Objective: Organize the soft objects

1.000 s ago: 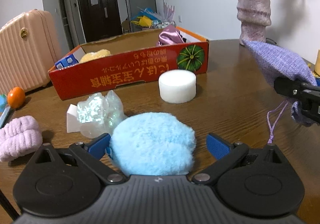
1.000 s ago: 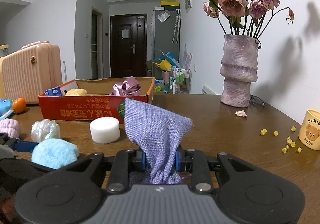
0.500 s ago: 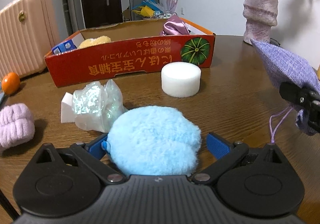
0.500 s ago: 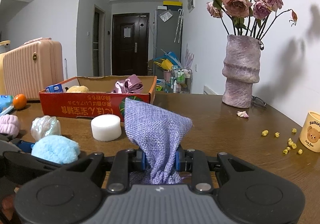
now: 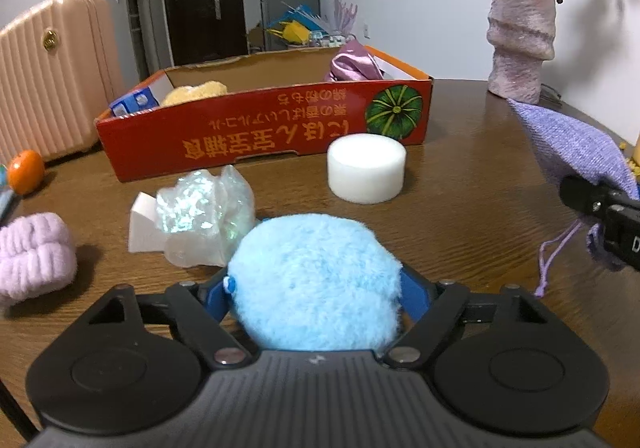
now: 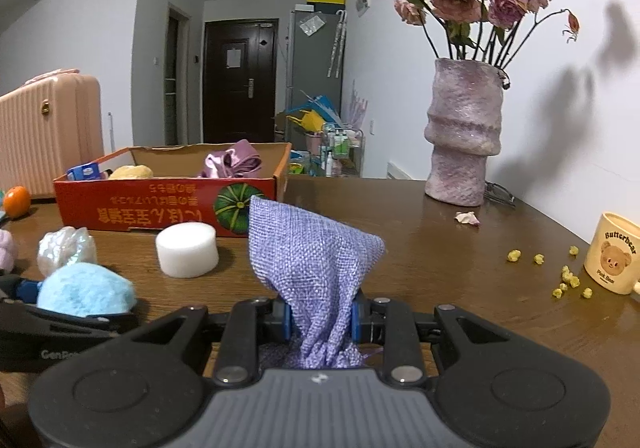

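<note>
Progress is sitting roughly midway. Going left to right: pink plush roll (image 5: 34,252) lying at the surface's left edge, iridescent wrap (image 5: 204,218) and white foam puck (image 5: 366,168) waiting in front of the red box (image 5: 264,140), all unsorted. Box is already holding a yellow plush (image 5: 196,92) and satin cloth (image 5: 352,66). Left tool (image 5: 316,298) has just been closing, pads now pressing the blue pom-pom (image 5: 316,280). Right tool (image 6: 320,322) is clamping the purple knit pouch (image 6: 312,260) tight.

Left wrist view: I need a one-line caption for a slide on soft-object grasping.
Left claw closing around a fluffy blue puff on the wooden table, red cardboard box behind.
</note>
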Tool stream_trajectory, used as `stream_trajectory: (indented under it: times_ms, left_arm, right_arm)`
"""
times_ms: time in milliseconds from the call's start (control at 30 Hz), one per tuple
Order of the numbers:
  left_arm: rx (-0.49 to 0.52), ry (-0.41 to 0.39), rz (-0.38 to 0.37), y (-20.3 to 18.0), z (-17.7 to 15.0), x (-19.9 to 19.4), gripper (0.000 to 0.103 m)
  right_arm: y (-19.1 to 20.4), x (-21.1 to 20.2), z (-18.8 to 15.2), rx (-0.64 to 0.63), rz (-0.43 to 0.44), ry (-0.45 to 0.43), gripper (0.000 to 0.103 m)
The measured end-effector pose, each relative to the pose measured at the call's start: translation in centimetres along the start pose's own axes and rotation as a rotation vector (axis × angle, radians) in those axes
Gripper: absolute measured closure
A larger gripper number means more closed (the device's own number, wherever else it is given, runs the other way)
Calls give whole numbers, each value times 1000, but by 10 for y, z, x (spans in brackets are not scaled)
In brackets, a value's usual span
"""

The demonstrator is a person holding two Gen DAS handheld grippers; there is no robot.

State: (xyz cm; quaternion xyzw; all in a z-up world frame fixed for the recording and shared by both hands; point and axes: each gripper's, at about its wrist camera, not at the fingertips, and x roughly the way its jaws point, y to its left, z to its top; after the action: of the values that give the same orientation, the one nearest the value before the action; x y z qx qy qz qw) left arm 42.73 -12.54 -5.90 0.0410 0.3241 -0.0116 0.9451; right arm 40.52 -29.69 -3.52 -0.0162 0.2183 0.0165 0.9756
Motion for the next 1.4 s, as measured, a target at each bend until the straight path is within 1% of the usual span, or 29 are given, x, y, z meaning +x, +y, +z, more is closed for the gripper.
stream_trajectory:
  times_ms: [133, 233, 633, 900, 1133, 1400]
  left_arm:
    - [6, -12, 29, 0, 0, -2, 21]
    - [4, -44, 45, 1, -1, -10, 22]
    - [-63, -184, 38, 15, -2, -61, 22]
    - [-133, -248, 37, 40, 3, -87, 22]
    - [-177, -282, 56, 64, 8, -98, 22]
    - [-205, -311, 72, 82, 19, -95, 22]
  right_arm:
    - [-2, -2, 1, 18, -23, -14, 78]
    - [-1, -5, 1, 34, -30, -27, 78]
    - [18, -28, 1, 68, -7, -108, 78]
    - [37, -44, 3, 102, -1, -177, 78]
    - [57, -51, 6, 99, 7, -231, 78]
    - [76, -46, 11, 78, 20, -261, 78]
